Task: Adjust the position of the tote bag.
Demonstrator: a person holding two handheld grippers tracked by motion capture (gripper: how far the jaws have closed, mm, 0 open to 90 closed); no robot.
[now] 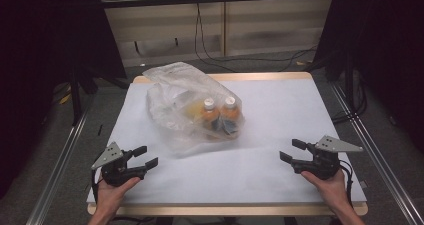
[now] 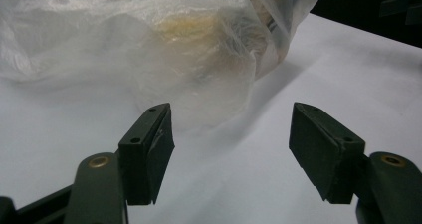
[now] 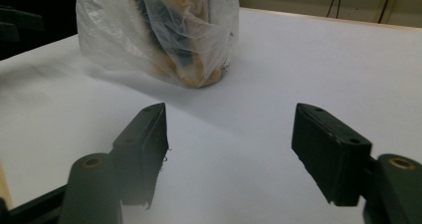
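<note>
Plastic bag (image 1: 187, 105) holding two bottles (image 1: 220, 116), left tongs (image 1: 142, 156), right tongs (image 1: 291, 151) apart, empty

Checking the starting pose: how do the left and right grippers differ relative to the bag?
The left gripper sits closer to the plastic bag; the right gripper stands farther off. The left points right, the right points left. Both are open, holding nothing, above the white table.

Bare white table (image 1: 280, 110) lies open before both claws; only the plastic bag (image 1: 180, 105), seemingly holding bottles (image 1: 220, 112), blocks mid-table.
</note>
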